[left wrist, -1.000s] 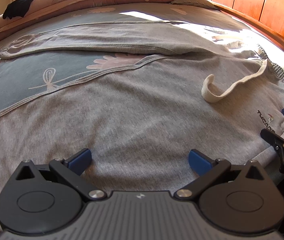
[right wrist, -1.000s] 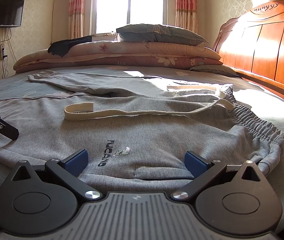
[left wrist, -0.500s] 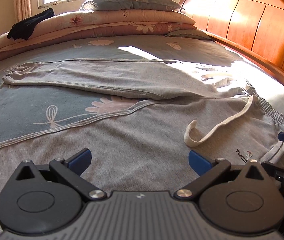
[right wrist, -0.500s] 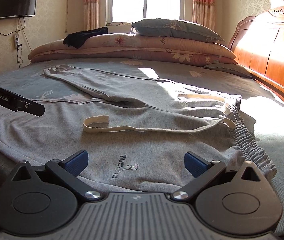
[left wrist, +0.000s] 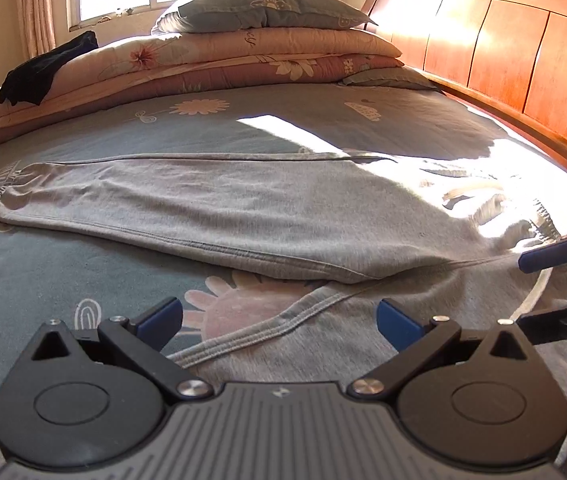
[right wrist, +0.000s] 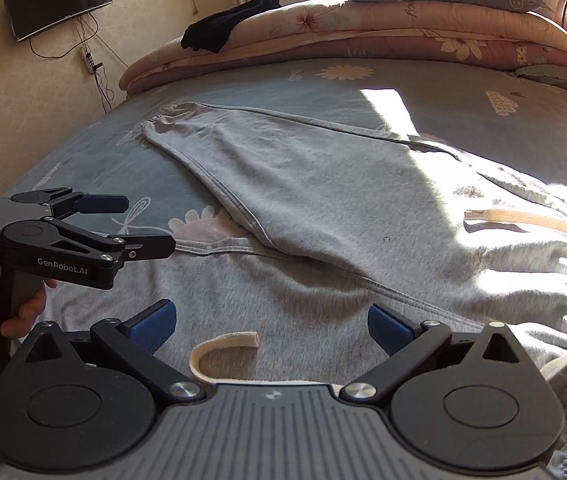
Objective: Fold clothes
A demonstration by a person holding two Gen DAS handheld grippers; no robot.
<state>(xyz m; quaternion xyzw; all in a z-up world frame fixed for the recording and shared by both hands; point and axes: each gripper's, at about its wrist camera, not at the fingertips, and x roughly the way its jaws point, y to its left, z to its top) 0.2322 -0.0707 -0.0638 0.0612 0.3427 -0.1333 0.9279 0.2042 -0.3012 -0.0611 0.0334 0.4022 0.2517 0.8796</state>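
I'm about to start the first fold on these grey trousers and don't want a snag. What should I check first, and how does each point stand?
1. Left gripper open and empty: ok.
2. Right gripper open and empty: ok.
3. Grey trousers spread flat on the bed: ok, legs apart in a V, light wrinkles only.
4. Drawstring clear of the fold: not ok, one end curls loose on the cloth just ahead of the right gripper.
5. Grippers apart from each other: ok, though close.
6. Near trouser leg fully on the bed: cannot tell, its end is out of view.
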